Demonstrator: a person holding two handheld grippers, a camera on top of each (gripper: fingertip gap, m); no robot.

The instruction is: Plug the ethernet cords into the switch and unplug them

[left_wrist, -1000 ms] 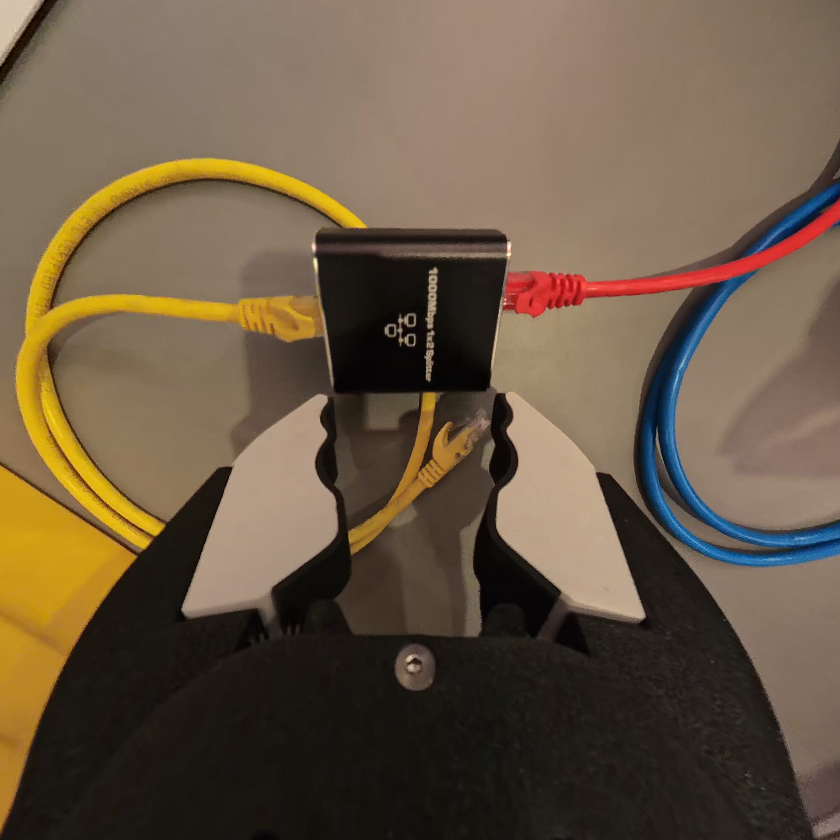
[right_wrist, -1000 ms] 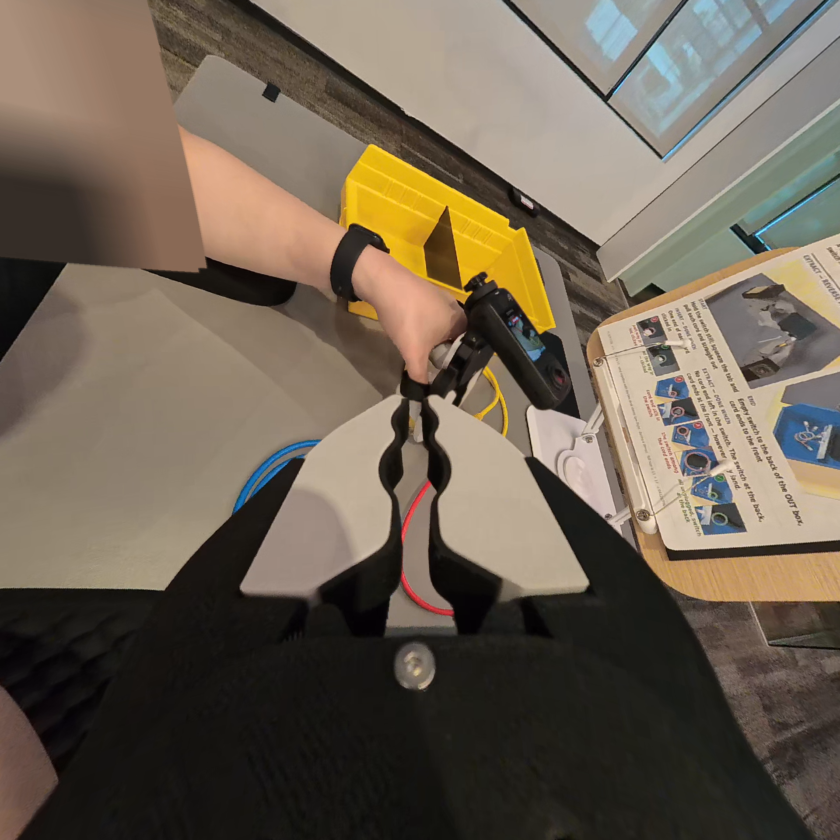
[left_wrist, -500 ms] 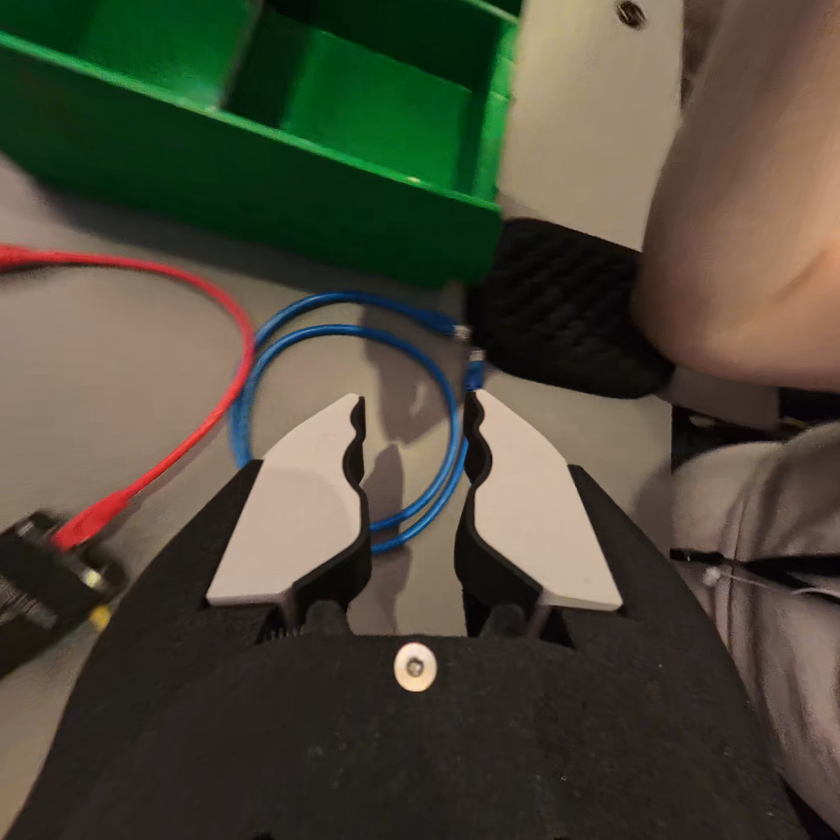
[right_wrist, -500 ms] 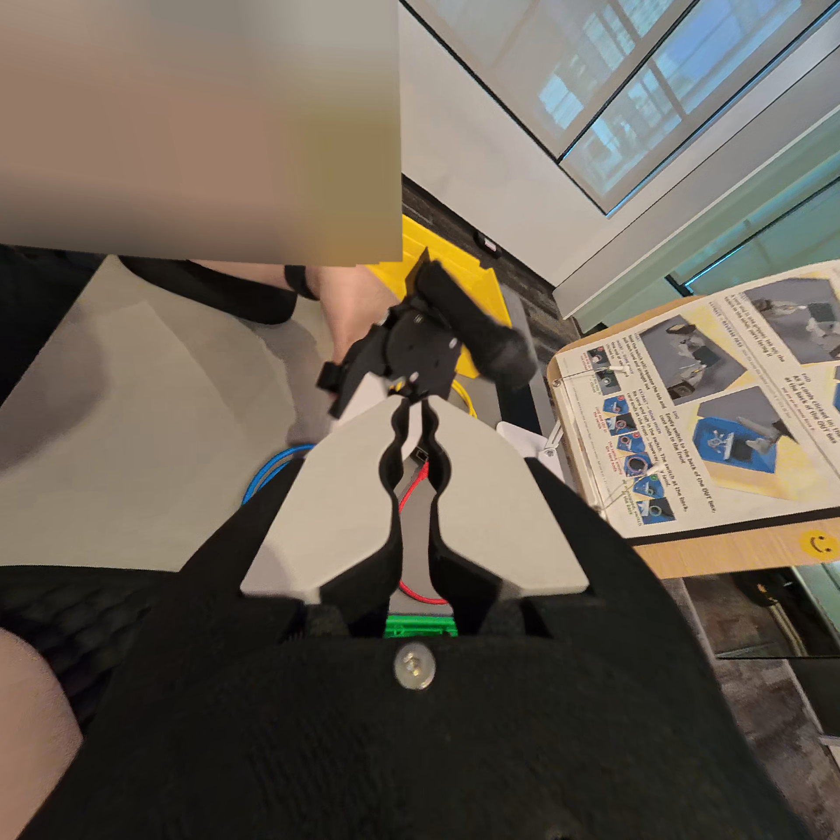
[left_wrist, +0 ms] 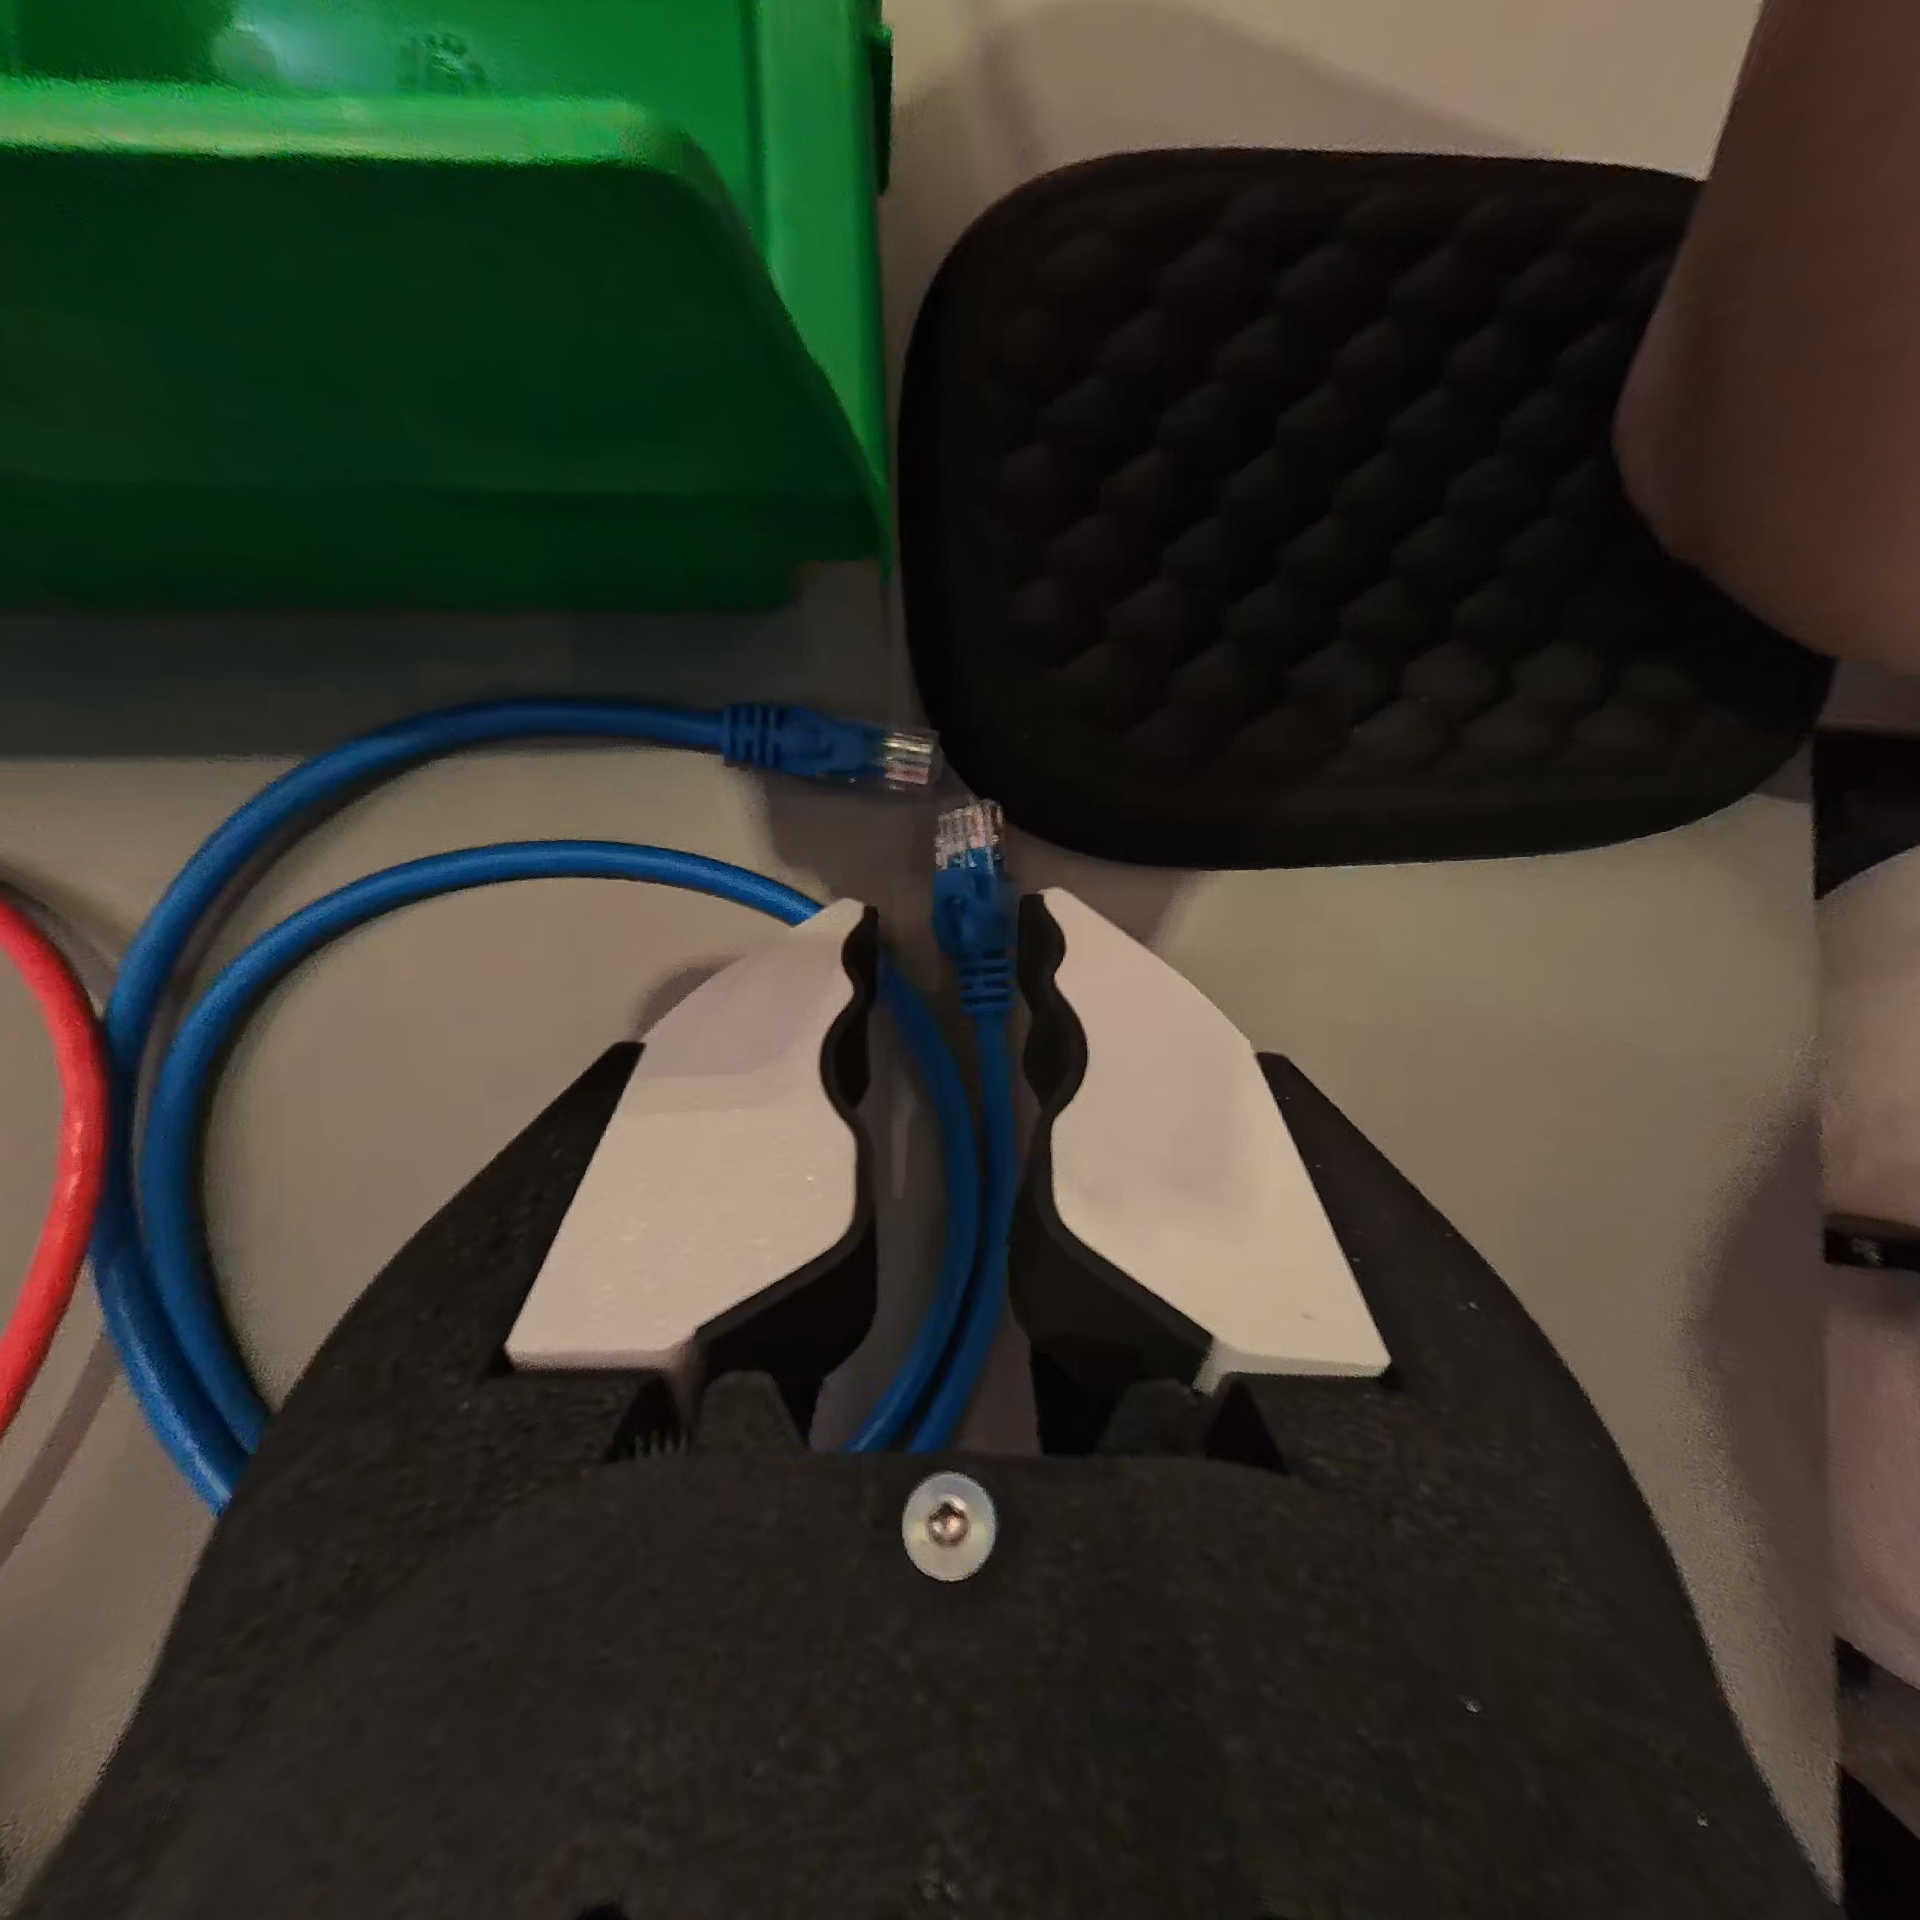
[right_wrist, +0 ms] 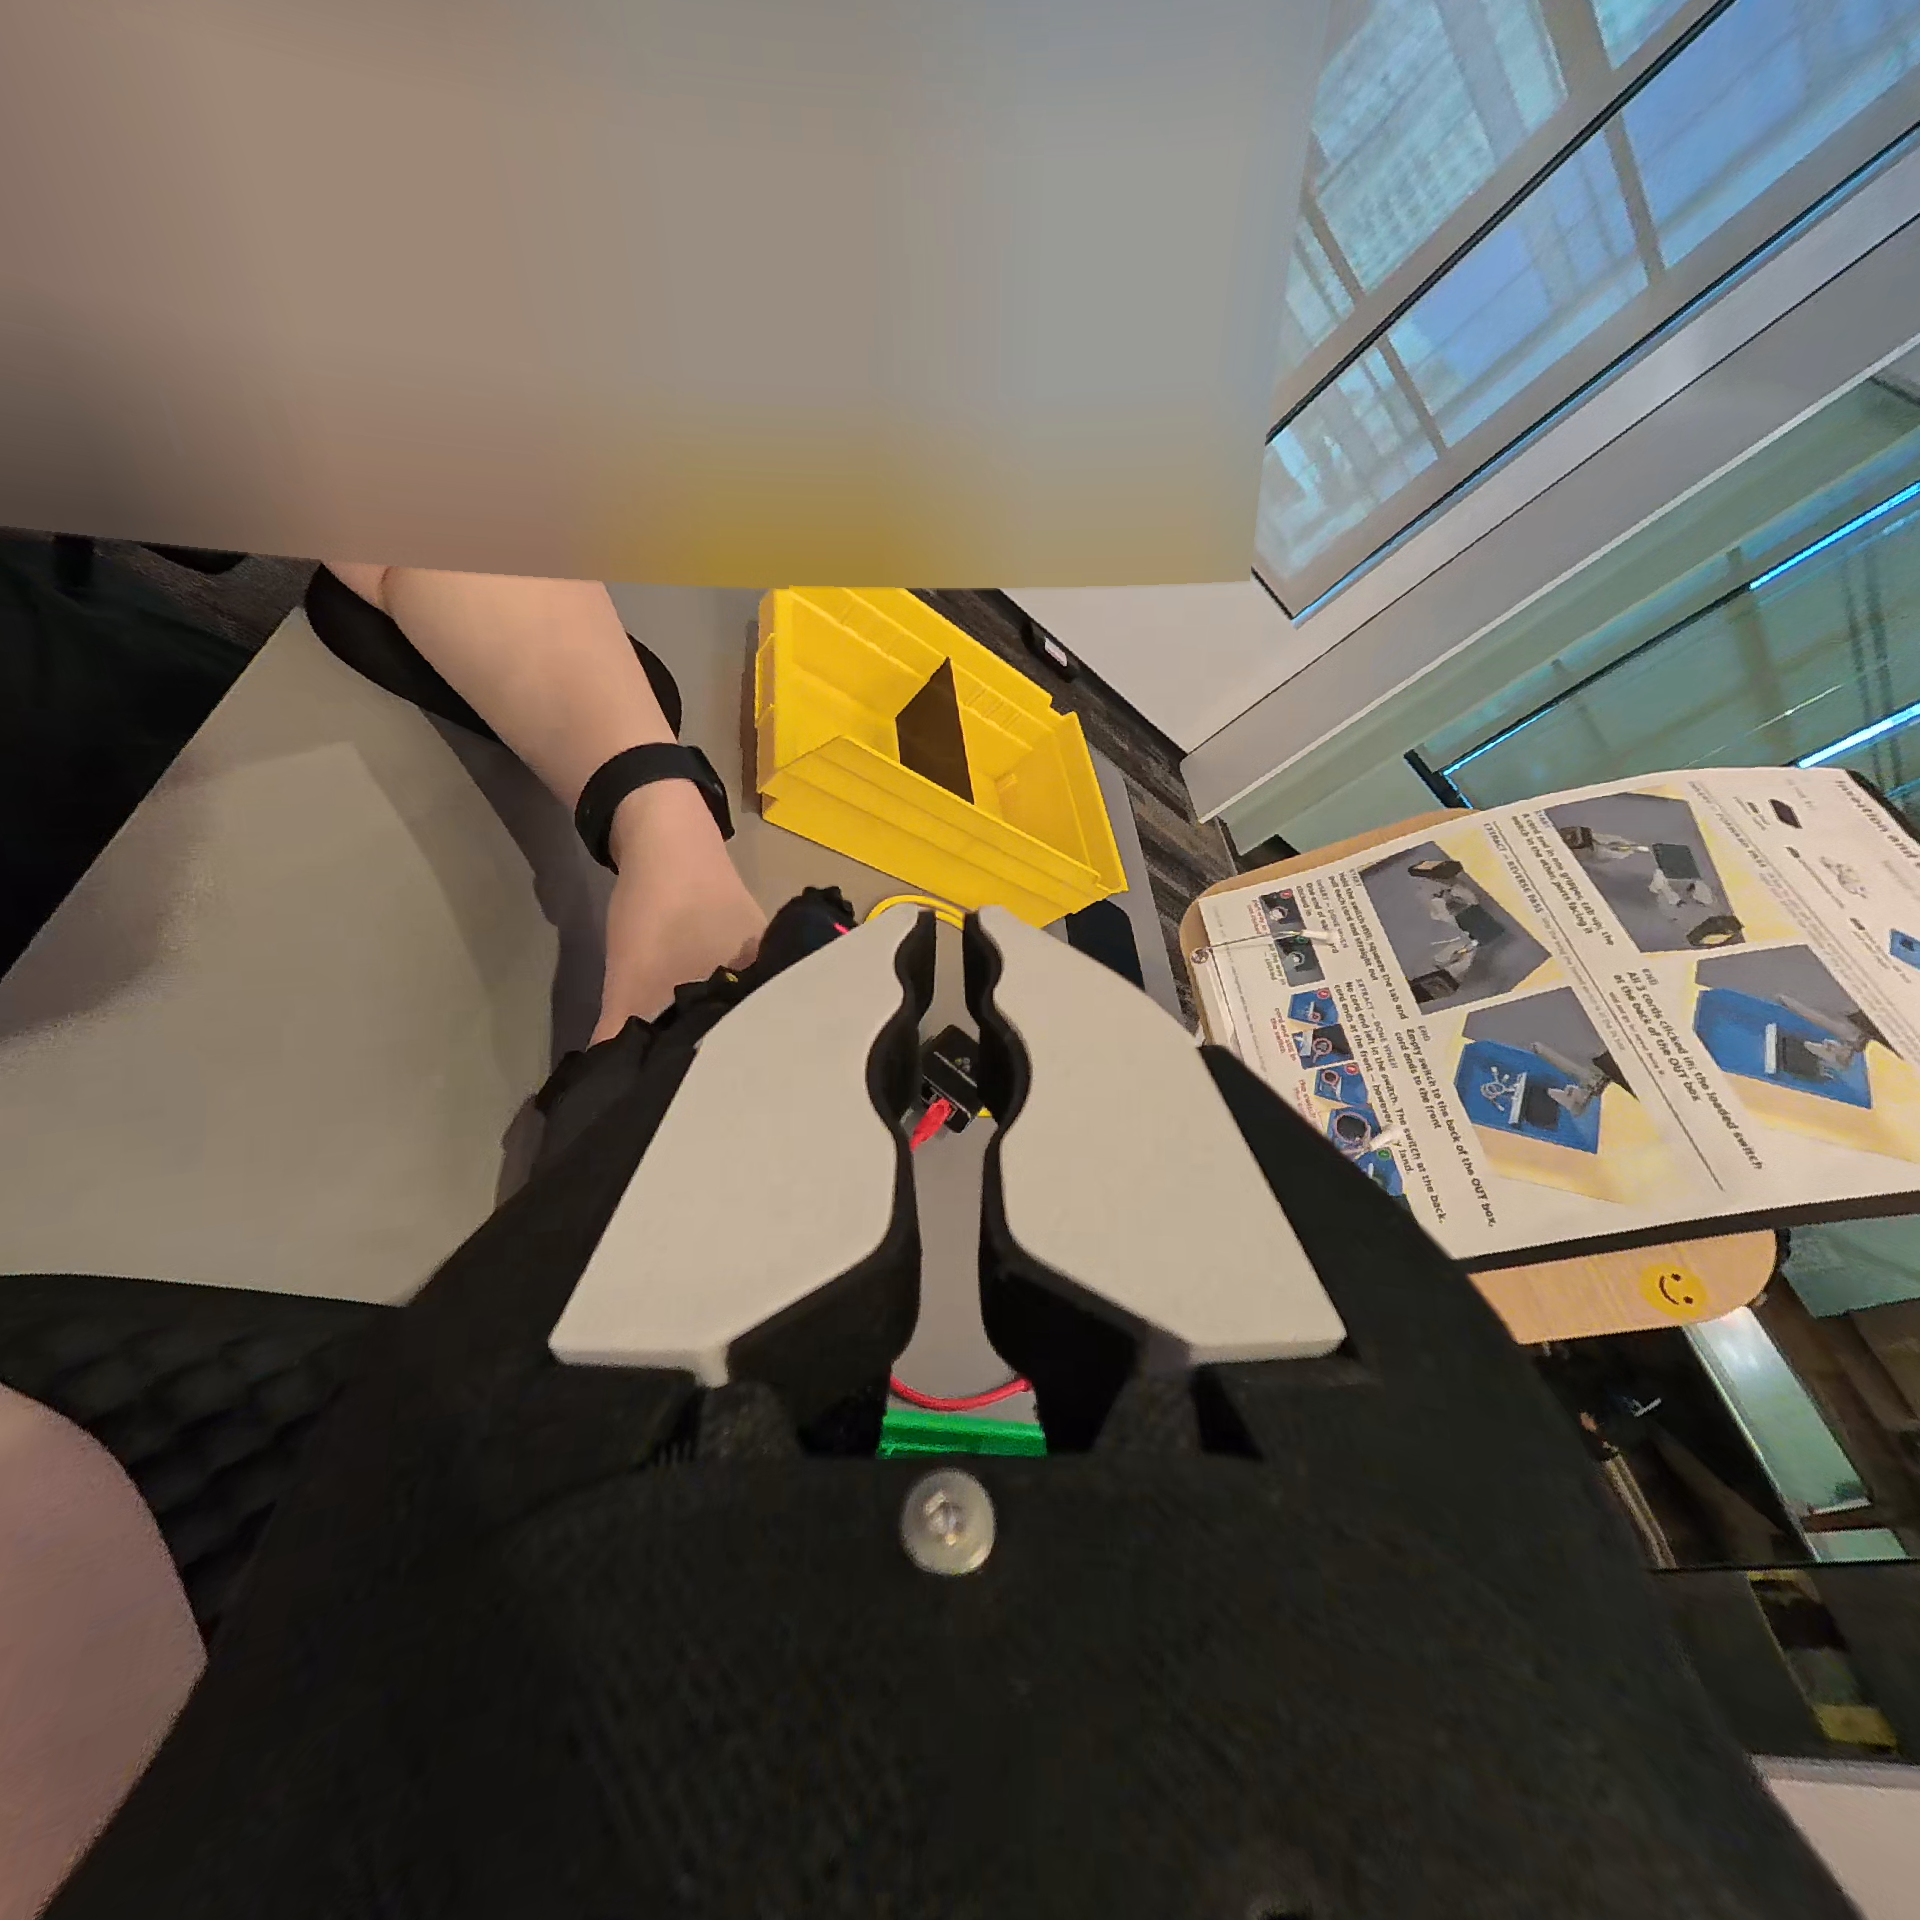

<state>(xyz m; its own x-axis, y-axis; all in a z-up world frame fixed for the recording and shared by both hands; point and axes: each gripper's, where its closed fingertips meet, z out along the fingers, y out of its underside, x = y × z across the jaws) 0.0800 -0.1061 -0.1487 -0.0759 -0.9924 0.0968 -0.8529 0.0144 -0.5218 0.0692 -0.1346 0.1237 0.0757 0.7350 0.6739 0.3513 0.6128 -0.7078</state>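
Right gripper (right_wrist: pixel 948 935) nearly closed, narrow gap, nothing held. Beyond the tips: small black switch box (right_wrist: pixel 951 1070) with red ethernet cord (right_wrist: pixel 933 1124) plugged in, on grey desk (right_wrist: pixel 260 987); yellow plastic bin (right_wrist: pixel 935 779) behind.

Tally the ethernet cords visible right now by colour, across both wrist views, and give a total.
Blue cord: 1, both plugs loose on the table
Red cord: 1, one end at the black switch
Yellow cord: 1, only a short arc shows
Total: 3 cords
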